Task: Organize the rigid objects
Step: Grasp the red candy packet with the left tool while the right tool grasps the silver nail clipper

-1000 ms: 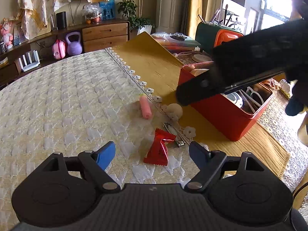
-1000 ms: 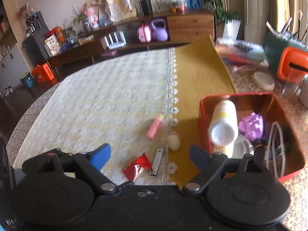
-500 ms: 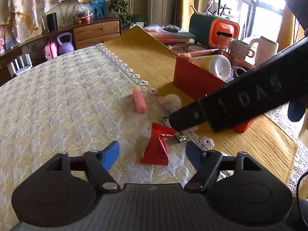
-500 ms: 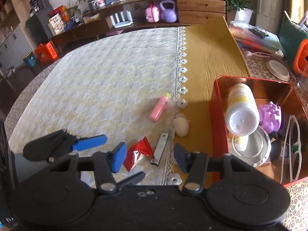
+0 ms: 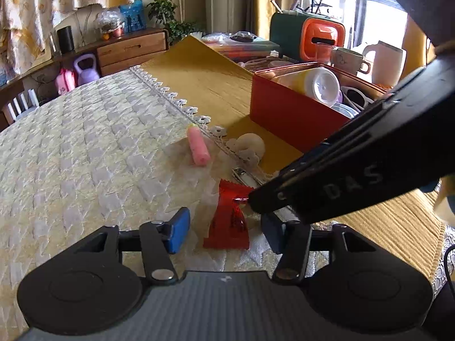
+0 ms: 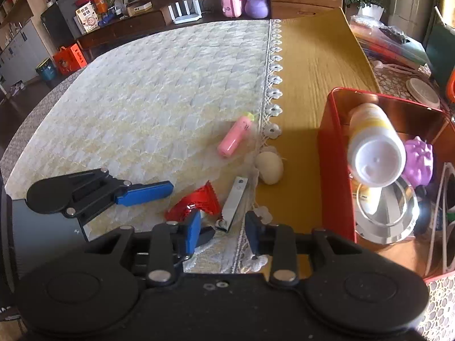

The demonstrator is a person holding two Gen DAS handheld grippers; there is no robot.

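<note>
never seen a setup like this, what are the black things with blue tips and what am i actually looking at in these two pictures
No robot here: a person holds a two-finger gripper in each hand, and each gripper carries a wide-angle camera looking forward along its blue-tipped fingers.

The left wrist view shows the left gripper, open, with a red packet lying between its fingers. The big black bar crossing that view is the right gripper's body.

The right wrist view shows the right gripper, also open, poised over nail clippers. Neither gripper holds anything.

Also on the quilted tablecloth lie a pink tube and a beige egg-shaped object. The red box already holds a white and yellow bottle and other items.
</note>
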